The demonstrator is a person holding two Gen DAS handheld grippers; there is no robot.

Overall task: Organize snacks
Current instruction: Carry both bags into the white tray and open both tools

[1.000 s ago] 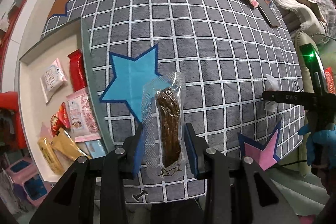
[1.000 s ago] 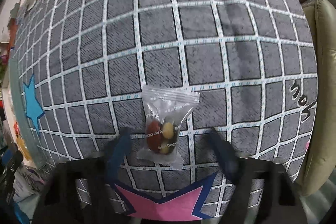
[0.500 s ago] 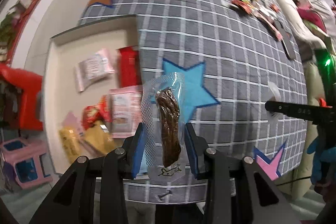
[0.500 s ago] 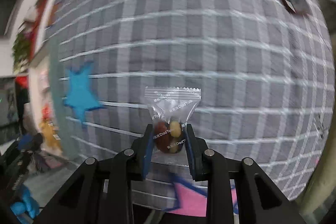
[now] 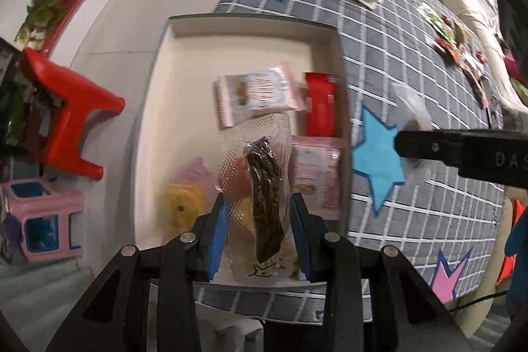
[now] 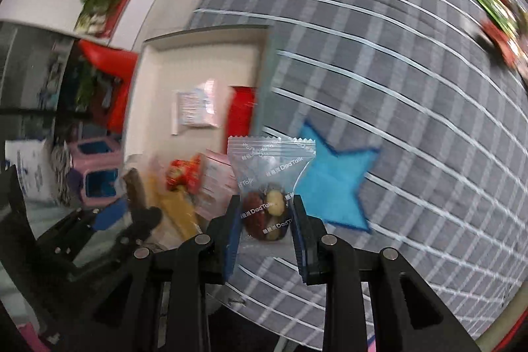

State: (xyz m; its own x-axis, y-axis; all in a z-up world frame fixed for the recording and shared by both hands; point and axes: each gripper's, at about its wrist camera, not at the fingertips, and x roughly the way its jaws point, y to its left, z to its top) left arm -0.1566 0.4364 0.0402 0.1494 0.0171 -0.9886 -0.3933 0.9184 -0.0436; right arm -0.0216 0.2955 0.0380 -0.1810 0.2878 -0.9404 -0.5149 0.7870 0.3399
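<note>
Your left gripper [image 5: 258,238], pinching the jerky stick pouch [image 5: 260,203], now hangs over the cream tray [image 5: 184,108] instead of the quilt, and your right gripper [image 6: 265,221], clamped on the nut packet [image 6: 269,187], trails near its edge: drop-off looks imminent.

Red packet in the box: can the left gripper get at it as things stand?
Probably not yet. The left gripper is shut on the jerky pack, so its jaws are occupied. The red packet lies uncovered along the right wall of the cream box, so access looks free once the jerky is dropped.
</note>
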